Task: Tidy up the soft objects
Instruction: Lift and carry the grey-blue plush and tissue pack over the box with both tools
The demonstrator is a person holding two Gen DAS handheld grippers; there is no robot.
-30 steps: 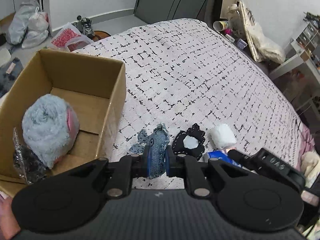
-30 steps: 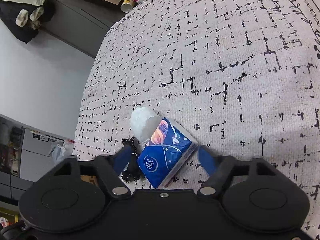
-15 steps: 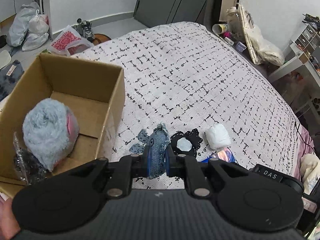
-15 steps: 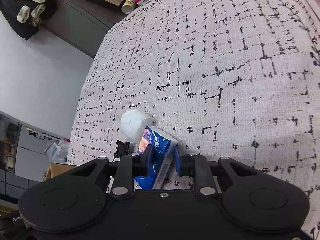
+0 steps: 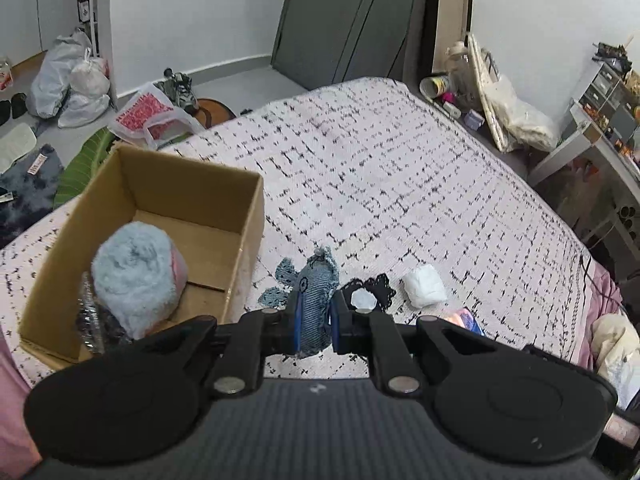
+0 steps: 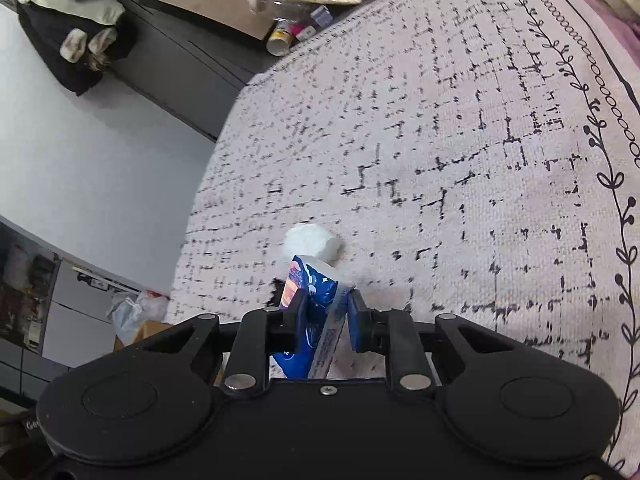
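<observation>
This was a bedroom in a lived-in home. A bed (image 5: 400, 184) with a pale, black-flecked cover filled most of the view, and a dark wardrobe (image 5: 352, 20) stood against the white wall past its far edge. Tied plastic bags (image 5: 72, 80), shoes (image 5: 180, 84) and a tie-dye garment (image 5: 28, 184) lay on the grey floor off the far left corner. By the right edge stood a white shelf (image 5: 592, 148) crowded with small things, and dark clothes (image 6: 76, 36) hung on the wall.
</observation>
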